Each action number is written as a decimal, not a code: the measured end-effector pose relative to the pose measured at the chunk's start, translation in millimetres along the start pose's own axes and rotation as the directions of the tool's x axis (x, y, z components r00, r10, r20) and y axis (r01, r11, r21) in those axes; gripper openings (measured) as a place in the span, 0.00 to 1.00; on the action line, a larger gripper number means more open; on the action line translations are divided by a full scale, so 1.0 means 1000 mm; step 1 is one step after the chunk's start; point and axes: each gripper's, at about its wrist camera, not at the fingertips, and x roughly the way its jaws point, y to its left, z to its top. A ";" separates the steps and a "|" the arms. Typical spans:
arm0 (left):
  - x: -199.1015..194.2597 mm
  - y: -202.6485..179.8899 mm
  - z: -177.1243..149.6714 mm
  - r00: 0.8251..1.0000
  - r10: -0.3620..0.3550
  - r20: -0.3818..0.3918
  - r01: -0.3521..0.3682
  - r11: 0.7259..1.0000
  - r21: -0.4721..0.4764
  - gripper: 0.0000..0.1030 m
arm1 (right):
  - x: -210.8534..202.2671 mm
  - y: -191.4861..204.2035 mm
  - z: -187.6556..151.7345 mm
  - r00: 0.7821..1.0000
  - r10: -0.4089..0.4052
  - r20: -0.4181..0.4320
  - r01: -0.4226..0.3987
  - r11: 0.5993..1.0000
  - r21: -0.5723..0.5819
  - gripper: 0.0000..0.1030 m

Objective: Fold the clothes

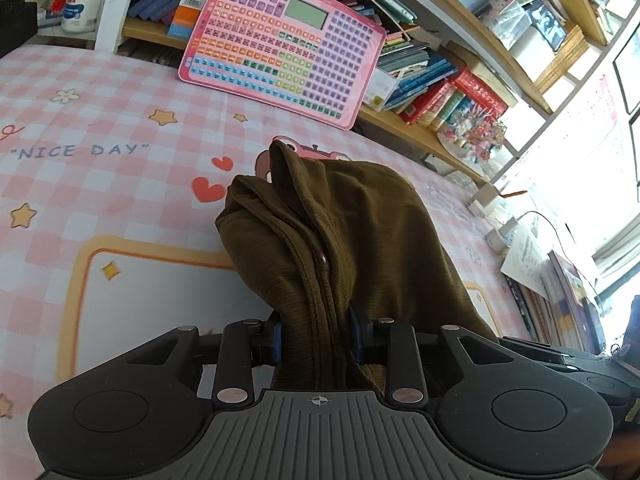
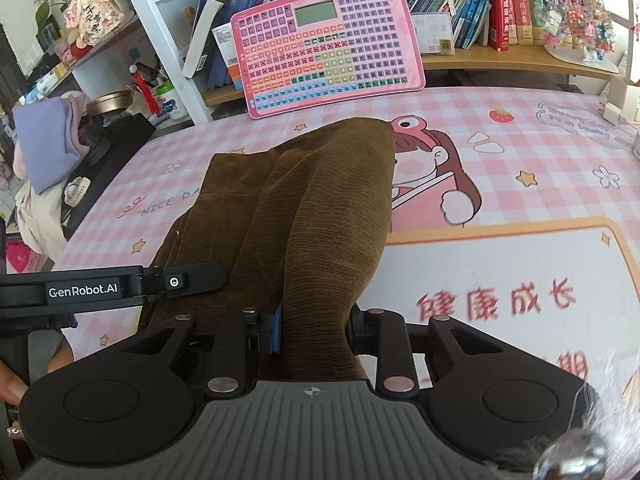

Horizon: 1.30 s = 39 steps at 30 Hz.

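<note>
An olive-brown ribbed knit garment (image 1: 320, 240), bunched over the pink checked desk (image 1: 100, 184), is clamped by the left hand-held gripper (image 1: 316, 340) and right hand-held gripper (image 2: 316, 332), stretching toward twelve o'clock.

olive-brown ribbed garment (image 2: 304, 216) on a pink and white checked table mat (image 2: 520, 152) with stars and red hearts, plus a pink learning pad (image 2: 332, 44) with purple, orange, green, blue keys
</note>
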 end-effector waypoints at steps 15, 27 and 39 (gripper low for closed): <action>0.063 -0.004 0.101 0.986 0.124 0.111 -0.126 0.992 0.016 0.29 | 0.074 -0.048 0.104 0.990 0.123 0.063 -0.119 0.991 -0.061 0.25; 0.110 0.042 0.152 0.976 0.162 0.143 -0.161 0.987 -0.017 0.29 | 0.158 -0.050 0.155 0.978 0.185 0.100 -0.179 0.981 -0.069 0.26; 0.122 0.078 0.140 0.982 0.163 0.093 -0.153 0.982 -0.111 0.43 | 0.185 -0.069 0.142 0.985 0.173 0.020 -0.174 0.978 0.118 0.60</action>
